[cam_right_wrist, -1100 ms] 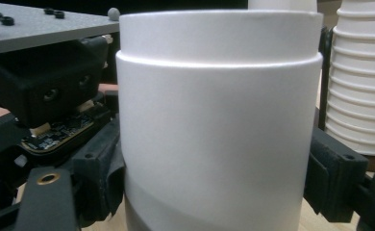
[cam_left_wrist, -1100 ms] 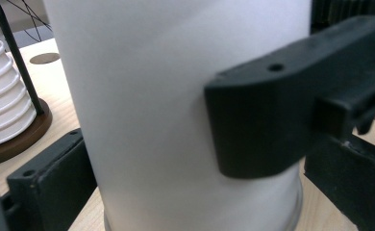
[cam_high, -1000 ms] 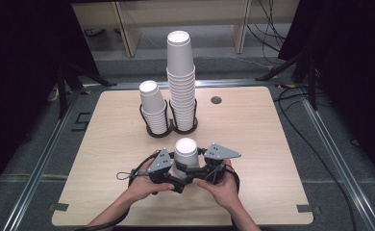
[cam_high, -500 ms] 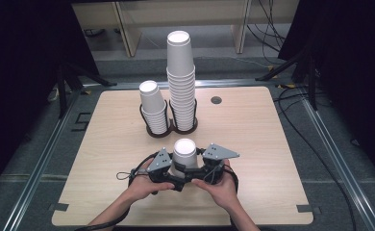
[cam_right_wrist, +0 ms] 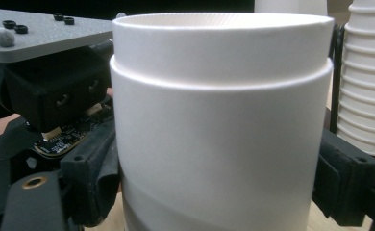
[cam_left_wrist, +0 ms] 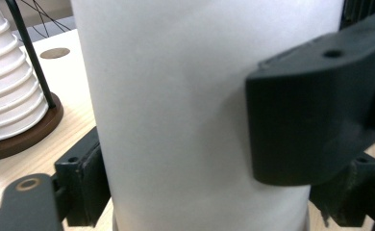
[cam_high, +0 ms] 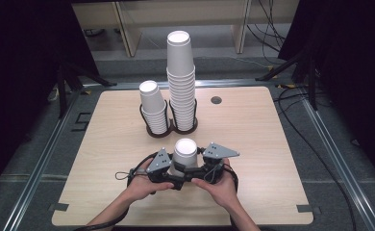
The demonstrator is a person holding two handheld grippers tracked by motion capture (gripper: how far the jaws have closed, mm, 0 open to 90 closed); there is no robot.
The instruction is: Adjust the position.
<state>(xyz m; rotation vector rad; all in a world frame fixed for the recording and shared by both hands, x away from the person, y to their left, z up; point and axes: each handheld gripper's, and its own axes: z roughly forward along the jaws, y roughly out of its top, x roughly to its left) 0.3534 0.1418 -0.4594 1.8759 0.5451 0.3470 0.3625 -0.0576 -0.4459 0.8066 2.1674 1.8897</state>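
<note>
While both hands are resting low at the near edge of the bench, the person is gripping one white paper cup from two sides at once. The left tongs are sitting against the cup's left flank; their jaws have just been closing in, and seen from the left gripper view the cup wall is standing between the two black jaws, which are pressing on it. The right tongs are meeting the cup from its other flank, and in the right gripper view the jaws are hugging the lower body of the cup on either side, so they too are clamped on it at a fairly wide span. The cup is standing upright with its open mouth upward. Beyond the cup, farther across the bench, a black wire holder with two rings is standing: a short stack of cups is sitting in the ring beyond and to the left of the cup, and a tall stack of cups is rising from the ring straight beyond it.
</note>
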